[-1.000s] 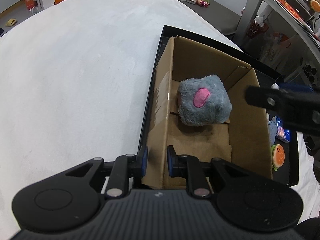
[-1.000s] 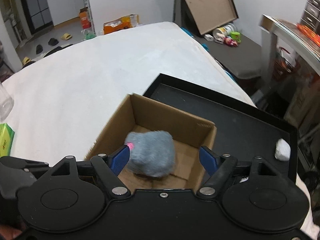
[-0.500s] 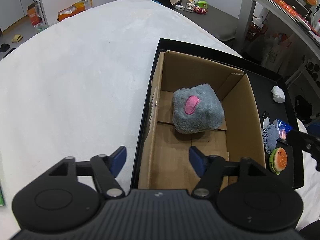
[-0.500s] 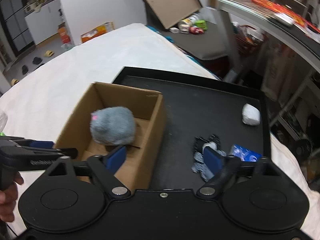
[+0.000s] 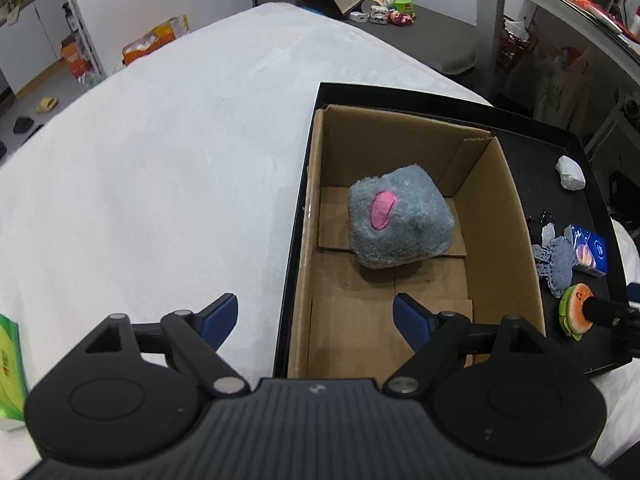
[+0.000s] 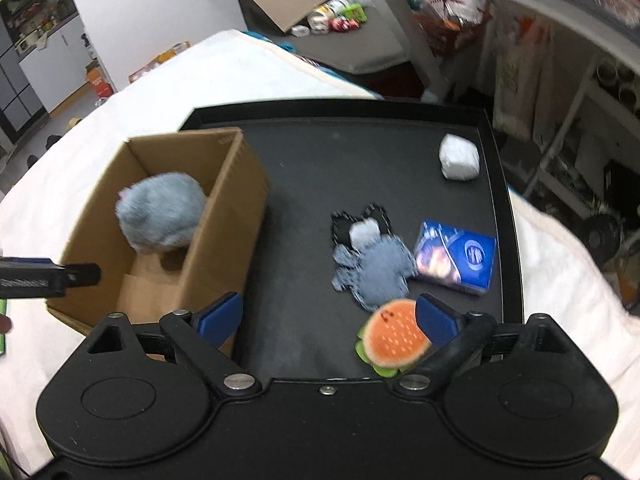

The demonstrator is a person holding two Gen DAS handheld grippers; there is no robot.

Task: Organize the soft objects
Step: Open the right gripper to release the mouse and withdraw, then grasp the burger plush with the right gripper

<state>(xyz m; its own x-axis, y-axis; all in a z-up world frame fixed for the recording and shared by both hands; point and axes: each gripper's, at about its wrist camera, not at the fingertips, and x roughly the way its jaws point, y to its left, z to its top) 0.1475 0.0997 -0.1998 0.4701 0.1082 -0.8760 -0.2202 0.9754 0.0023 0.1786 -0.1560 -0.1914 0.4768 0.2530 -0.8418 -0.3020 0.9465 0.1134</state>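
A grey plush cube with a pink patch (image 5: 398, 222) lies inside the open cardboard box (image 5: 516, 236) on the black tray (image 5: 592, 200); it also shows in the right wrist view (image 6: 160, 212). My left gripper (image 5: 316, 316) is open and empty, above the box's near left wall. My right gripper (image 6: 328, 314) is open and empty over the tray, with a plush burger (image 6: 394, 338) just inside its right finger. A grey plush mitt (image 6: 372, 260), a blue packet (image 6: 456, 258) and a white lump (image 6: 459, 158) lie on the tray.
The tray sits on a white cloth surface (image 5: 160, 184). A green box (image 5: 8, 364) lies at the left edge. Shelves and clutter stand beyond the tray on the right. The left gripper's finger (image 6: 48, 276) reaches in at the box's left.
My left gripper opened, let go of the box wall and drew back. My right gripper swung right from over the box to over the tray's loose items.
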